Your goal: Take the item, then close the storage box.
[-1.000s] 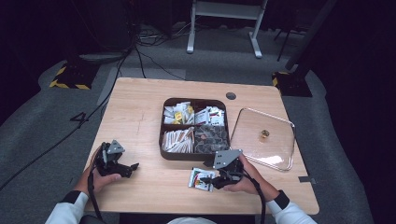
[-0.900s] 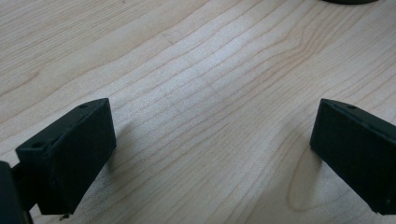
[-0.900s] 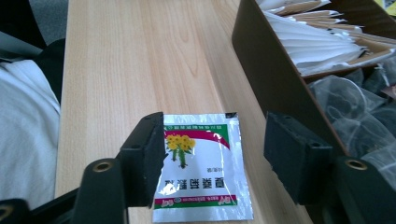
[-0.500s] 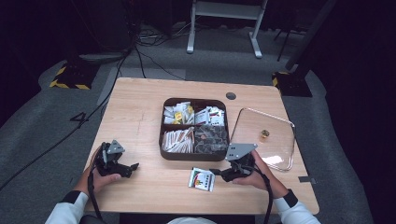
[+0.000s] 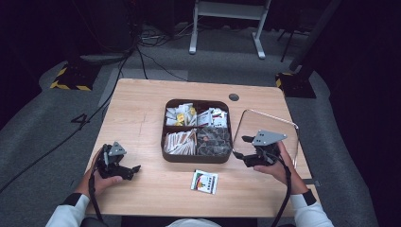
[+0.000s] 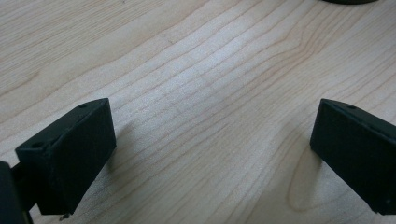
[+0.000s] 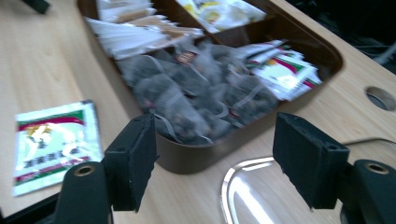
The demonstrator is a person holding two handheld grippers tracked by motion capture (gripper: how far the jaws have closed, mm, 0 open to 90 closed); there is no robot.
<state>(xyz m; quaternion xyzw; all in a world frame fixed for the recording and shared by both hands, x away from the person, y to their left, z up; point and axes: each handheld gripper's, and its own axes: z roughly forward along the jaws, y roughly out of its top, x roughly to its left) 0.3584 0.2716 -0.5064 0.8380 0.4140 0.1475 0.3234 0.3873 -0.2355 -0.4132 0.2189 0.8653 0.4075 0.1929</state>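
A flat white sachet with green and red print (image 5: 205, 181) lay face up on the wooden surface (image 5: 142, 118), just in front of the dark brown four-compartment tray (image 5: 196, 160), apart from it, slightly skewed.

The table (image 5: 142, 113) is pale wood with a fine wavy grain; the tray (image 5: 196, 158) on it is dark brown. Inside lie white and yellow packets (image 5: 179, 114), white ones striped red and green (image 5: 212, 117), tan-and-white sachets (image 5: 179, 142) and dark grey tea bags (image 5: 213, 141). The loose packet (image 5: 204, 181) is white with green and red bands — its lettering red; the lid (image 5: 283, 130) is clear with a silvery rim; both grippers are black.
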